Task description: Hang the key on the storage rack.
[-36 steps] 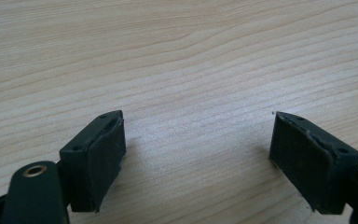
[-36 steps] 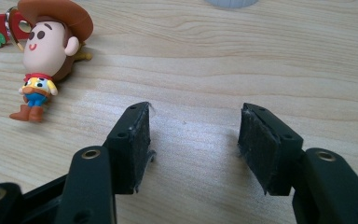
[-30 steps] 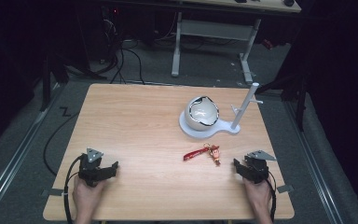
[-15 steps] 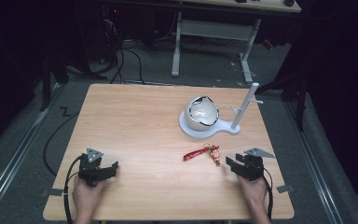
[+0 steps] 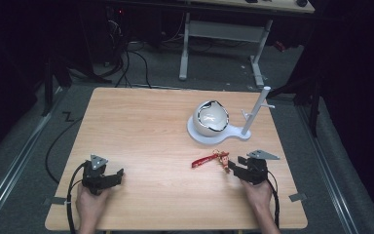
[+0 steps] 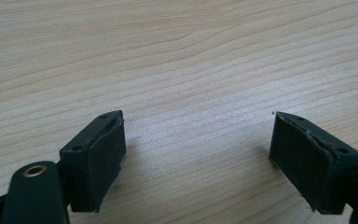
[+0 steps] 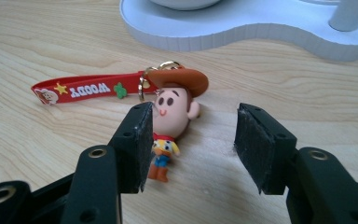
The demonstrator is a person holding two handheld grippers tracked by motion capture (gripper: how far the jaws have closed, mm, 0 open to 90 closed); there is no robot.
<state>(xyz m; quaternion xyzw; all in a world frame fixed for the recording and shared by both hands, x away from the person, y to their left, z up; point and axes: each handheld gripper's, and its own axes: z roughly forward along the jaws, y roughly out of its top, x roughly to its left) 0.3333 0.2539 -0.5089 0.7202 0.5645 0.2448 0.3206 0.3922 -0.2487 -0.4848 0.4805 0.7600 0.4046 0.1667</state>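
A cowboy-figure keychain (image 7: 172, 112) with a brown hat and a red strap (image 7: 81, 89) lies flat on the wooden table (image 5: 151, 126). In the high view the keychain (image 5: 212, 159) lies just left of my right gripper (image 5: 237, 166). My right gripper (image 7: 193, 140) is open, its jaws on either side of the figure's lower body without touching it. At the table's front left my left gripper (image 5: 113, 176) rests in a hand. That left gripper (image 6: 198, 154) is open over bare wood.
A white stand base (image 5: 209, 137) holds a white bowl-like shell (image 5: 211, 117) and an upright peg post (image 5: 256, 111), just behind the keychain. Its base edge (image 7: 242, 35) sits close ahead of my right jaws. Dark floor, cables and a desk frame lie beyond the table.
My right gripper has moved left and forward to the keychain, so the figure now sits between its open jaws. The left gripper has stayed put.
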